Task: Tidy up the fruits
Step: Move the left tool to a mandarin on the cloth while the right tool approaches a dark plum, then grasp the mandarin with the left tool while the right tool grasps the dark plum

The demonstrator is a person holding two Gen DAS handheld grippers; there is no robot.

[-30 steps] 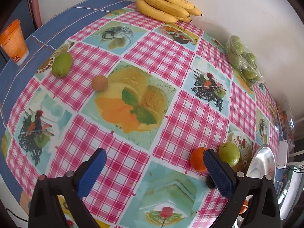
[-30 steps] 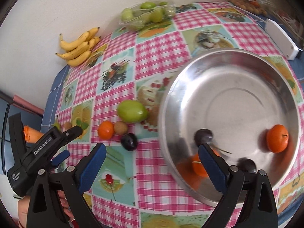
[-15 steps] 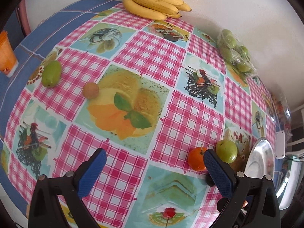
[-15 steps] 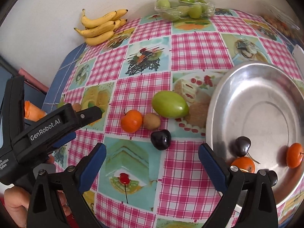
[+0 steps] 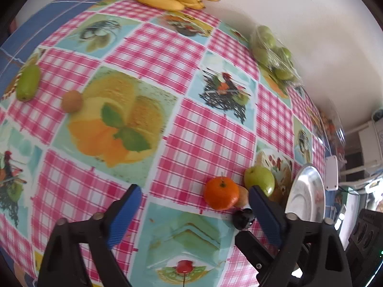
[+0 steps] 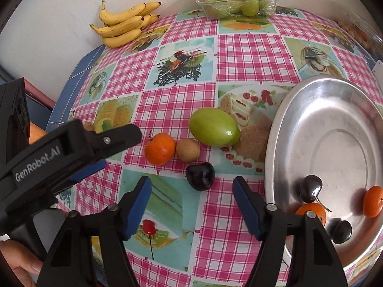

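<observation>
— Counting left to right: orange, brown fruit, green fruit, dark plum remain on the cloth; four already sit in the steel bowl.

— Claws?

— Right gripper has been narrowing, nothing between; left gripper likewise empty.

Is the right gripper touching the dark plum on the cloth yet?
Apart. In the right wrist view the right gripper sits below the plum, jaws open and just closing, with checked cloth showing between both pads and the fruit.
</observation>
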